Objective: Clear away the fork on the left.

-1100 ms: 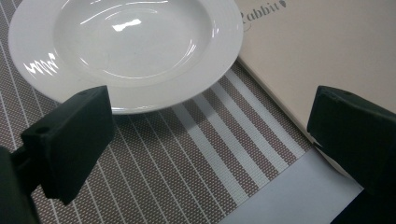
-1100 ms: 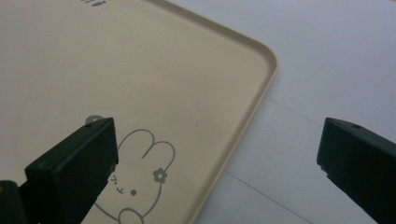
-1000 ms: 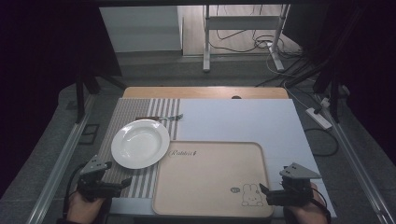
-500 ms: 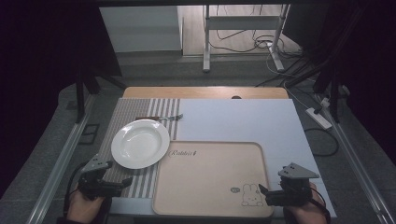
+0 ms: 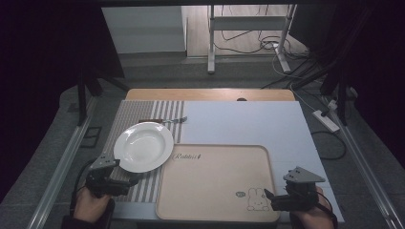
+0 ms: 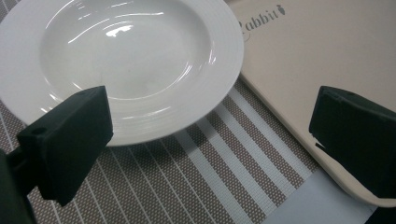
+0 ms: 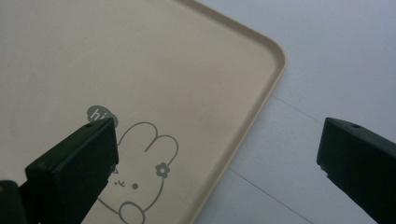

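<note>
Both grippers are held open — the left gripper [image 5: 125, 180] nearer the white plate [image 5: 143, 146], found just up-frame at centre-left on the striped mat [image 5: 143, 188], the right gripper [image 5: 268, 196] over the tray [image 5: 215, 186].

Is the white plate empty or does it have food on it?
Empty: the white plate shows a bare glossy bowl, lying flat on the striped placemat.

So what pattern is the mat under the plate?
Brown and white stripes on the mat, clearest in the left gripper view.

A dim room surrounds the lit table [image 5: 239, 124]. Beyond it, cables [image 5: 267, 45] trail across wooden floor [image 5: 196, 28] around a metal stand [image 5: 248, 24].
</note>
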### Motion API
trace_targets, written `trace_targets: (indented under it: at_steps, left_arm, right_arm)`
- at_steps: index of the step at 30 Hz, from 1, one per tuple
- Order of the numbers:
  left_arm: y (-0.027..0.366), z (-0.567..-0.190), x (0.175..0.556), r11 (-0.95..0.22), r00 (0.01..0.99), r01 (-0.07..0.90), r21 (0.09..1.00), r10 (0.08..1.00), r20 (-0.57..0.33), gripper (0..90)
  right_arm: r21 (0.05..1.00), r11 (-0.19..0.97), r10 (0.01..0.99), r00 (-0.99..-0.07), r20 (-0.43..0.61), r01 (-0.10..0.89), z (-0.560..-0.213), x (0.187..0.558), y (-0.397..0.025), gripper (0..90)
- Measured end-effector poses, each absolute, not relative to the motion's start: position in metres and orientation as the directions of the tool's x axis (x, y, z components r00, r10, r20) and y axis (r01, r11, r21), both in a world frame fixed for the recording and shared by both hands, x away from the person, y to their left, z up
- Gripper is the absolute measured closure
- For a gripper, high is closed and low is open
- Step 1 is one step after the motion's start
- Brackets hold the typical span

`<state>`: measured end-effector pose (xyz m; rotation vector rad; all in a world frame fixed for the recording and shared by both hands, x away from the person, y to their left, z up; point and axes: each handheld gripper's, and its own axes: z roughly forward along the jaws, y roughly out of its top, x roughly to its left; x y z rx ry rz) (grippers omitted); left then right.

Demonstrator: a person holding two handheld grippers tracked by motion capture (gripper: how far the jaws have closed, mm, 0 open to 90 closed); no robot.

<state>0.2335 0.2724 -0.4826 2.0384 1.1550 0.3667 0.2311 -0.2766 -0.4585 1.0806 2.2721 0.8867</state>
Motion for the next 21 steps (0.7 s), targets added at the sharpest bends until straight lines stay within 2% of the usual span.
trace_targets:
  at_steps: [13,21]
  left_arm:
    - [0.270,-0.488,0.259,-0.304,0.563,0.632,0.713,0.812,-0.153,1.5]
    - [0.264,-0.491,0.277,-0.321,0.576,0.630,0.707,0.804,-0.148,0.4]
  right_arm:
    - [0.714,0.490,0.800,-0.583,-0.141,0.500,-0.459,0.231,-0.276,0.0]
    - [0.713,0.493,0.798,-0.585,-0.143,0.498,-0.459,0.231,-0.275,0.0]
